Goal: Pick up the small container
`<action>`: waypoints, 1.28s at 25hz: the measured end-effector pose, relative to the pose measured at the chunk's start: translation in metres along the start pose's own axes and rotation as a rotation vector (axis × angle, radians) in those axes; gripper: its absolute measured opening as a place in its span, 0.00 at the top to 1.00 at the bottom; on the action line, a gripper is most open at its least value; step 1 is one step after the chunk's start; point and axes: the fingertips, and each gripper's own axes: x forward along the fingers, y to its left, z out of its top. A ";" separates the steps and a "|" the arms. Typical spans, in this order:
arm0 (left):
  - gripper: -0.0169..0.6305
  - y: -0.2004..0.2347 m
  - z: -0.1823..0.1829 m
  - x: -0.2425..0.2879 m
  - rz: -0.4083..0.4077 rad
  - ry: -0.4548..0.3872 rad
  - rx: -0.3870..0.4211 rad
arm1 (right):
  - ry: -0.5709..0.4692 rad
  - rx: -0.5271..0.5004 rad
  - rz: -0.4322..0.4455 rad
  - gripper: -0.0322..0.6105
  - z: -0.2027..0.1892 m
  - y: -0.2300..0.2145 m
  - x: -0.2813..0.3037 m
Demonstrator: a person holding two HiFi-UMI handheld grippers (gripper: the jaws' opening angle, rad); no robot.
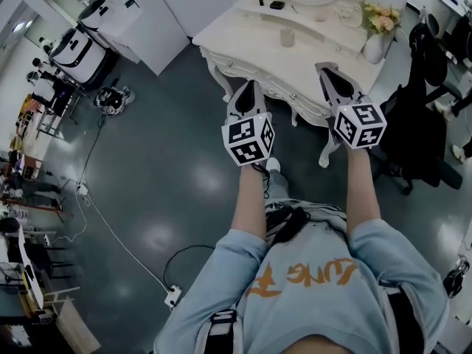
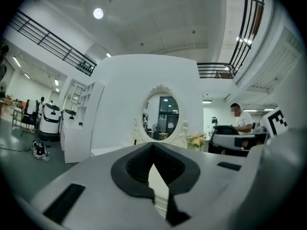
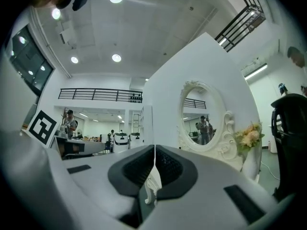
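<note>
Nearest the head camera, the person's forearms are reaching forward from light-blue sleeves (image 1: 383, 245), each one carrying a gripper level and side by side above the dark floor (image 1: 169, 175). This is judged to be an approach stance, with neither tool committed to the pick. On the left gripper (image 1: 248, 85), the fingers are resting together at their tips, with only a narrow wedge of gap lower down between the pads and nothing lying in it. On the right gripper (image 1: 329, 68), the fingers are pressing together along their length and are holding nothing. Both are pointing at the front edge of the white dressing table (image 1: 310, 61), their tips showing at or just beside that edge in the head view, probably because the target is lying ahead of and between them. Farther in, the small container (image 1: 287, 37), a pale cylinder, is standing upright on the bare tabletop, well apart from both grippers and untouched. Neither gripper view is showing it, since each gripper body is blocking the tabletop. Opening one pair of fingers is judged to be necessary before any closing on it. Beyond the container, a vase of flowers (image 1: 378, 32) is standing at the table's right end, close to the right gripper's likely path, and the oval mirror (image 2: 163, 116) is rising at the back.
</note>
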 end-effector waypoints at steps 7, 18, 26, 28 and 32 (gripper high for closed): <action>0.96 -0.002 -0.020 0.105 -0.102 0.044 -0.034 | 0.022 0.027 -0.116 0.91 -0.013 -0.072 0.058; 0.96 0.072 -0.097 0.224 -0.108 0.250 -0.130 | 0.201 0.111 -0.117 0.91 -0.095 -0.100 0.192; 0.96 0.114 -0.139 0.299 -0.181 0.341 -0.184 | 0.298 0.097 -0.055 0.90 -0.136 -0.087 0.298; 0.96 0.121 -0.145 0.314 -0.181 0.353 -0.206 | 0.317 0.098 -0.070 0.91 -0.142 -0.094 0.306; 0.96 0.144 -0.168 0.339 -0.178 0.399 -0.254 | 0.379 0.109 -0.128 0.90 -0.166 -0.113 0.318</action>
